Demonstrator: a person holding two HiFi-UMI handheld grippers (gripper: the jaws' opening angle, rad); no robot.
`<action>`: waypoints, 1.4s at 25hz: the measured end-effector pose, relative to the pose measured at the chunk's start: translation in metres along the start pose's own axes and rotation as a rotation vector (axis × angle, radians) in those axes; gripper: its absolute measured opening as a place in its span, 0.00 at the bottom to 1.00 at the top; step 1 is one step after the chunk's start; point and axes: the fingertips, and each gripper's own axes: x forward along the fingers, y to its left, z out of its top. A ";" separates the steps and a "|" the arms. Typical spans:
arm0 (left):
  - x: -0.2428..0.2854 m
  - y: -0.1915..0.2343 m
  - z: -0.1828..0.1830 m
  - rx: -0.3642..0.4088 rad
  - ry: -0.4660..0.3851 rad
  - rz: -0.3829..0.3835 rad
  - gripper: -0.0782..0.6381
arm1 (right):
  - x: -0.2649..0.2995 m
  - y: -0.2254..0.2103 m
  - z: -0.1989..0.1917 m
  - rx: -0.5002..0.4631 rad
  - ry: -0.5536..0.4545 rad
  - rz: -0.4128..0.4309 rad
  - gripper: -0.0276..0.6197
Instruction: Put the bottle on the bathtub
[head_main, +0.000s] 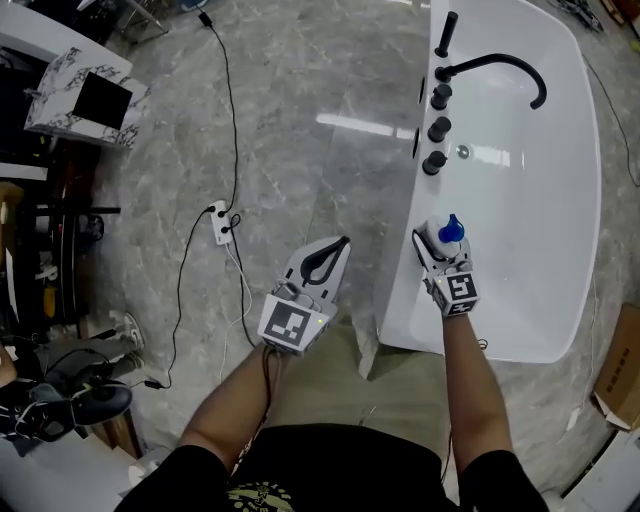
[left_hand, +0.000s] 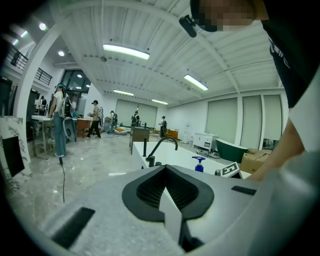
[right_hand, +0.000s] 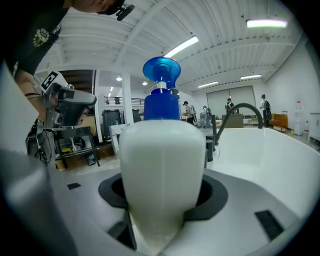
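Observation:
My right gripper is shut on a white pump bottle with a blue pump head; its body fills the space between the jaws. In the head view the bottle hangs over the left rim of the white bathtub, near the tub's near end. My left gripper hovers over the grey floor left of the tub, jaws closed together with nothing in them. From the left gripper view the bottle and the tub show beyond its jaws.
A black faucet and several black knobs line the tub's left rim farther along. A white power strip with cables lies on the floor at left. A marbled cabinet stands at upper left, cardboard at right.

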 end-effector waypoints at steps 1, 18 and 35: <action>0.002 -0.002 -0.004 -0.003 -0.002 -0.012 0.12 | 0.006 -0.004 -0.005 -0.004 0.001 -0.005 0.44; -0.031 0.004 -0.025 -0.009 0.088 -0.024 0.12 | 0.024 0.002 -0.042 -0.147 0.085 0.066 0.45; -0.075 -0.014 0.087 0.013 0.048 -0.010 0.12 | -0.128 0.008 0.024 -0.008 0.211 -0.034 0.46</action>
